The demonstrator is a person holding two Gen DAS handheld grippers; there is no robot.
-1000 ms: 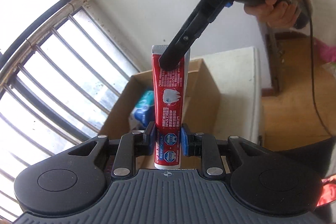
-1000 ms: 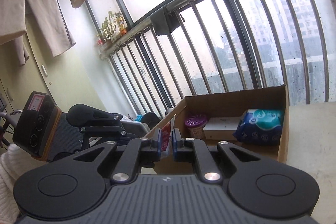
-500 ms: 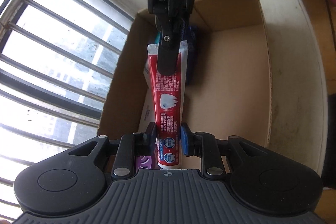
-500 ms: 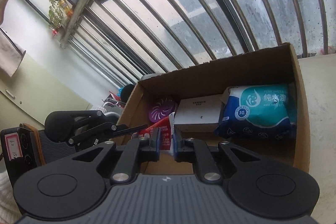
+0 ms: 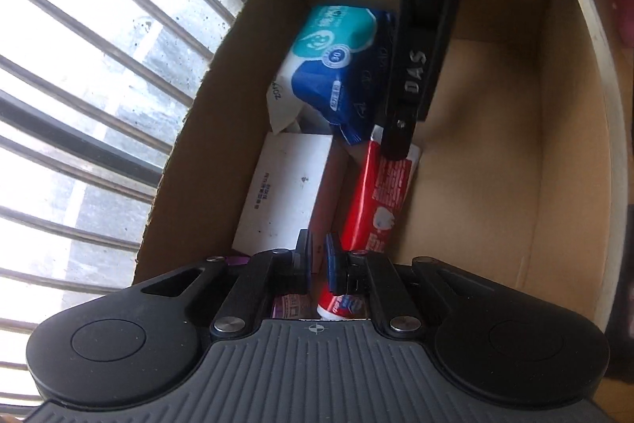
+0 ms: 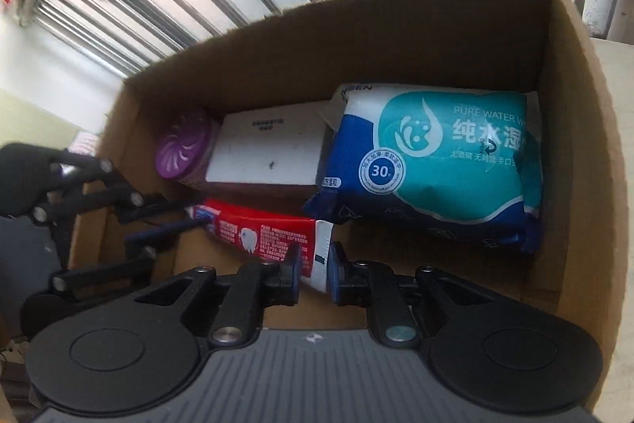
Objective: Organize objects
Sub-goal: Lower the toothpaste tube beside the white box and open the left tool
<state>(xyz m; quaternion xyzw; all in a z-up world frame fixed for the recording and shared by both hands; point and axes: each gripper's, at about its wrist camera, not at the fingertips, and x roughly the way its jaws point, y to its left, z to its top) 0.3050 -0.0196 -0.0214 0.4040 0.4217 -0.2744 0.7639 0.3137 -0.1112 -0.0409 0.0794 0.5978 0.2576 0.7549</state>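
Left gripper [image 5: 317, 256]: jaws nearly together, nothing between them; the red toothpaste tube [image 5: 376, 201] lies just beside its fingers. Right gripper [image 6: 313, 266]: jaws narrow around the tube's crimped end, just easing apart. The tube lies inside the cardboard box [image 6: 574, 145], beside the white carton [image 6: 269, 153], wet-wipes pack [image 6: 436, 161] and purple disc [image 6: 182, 149].

Daylight glaring white through the barred window [image 5: 79, 74] at upper left, cardboard box [image 6: 356, 58] interior dim and shadowed, strong fisheye bending at edges, slight motion blur
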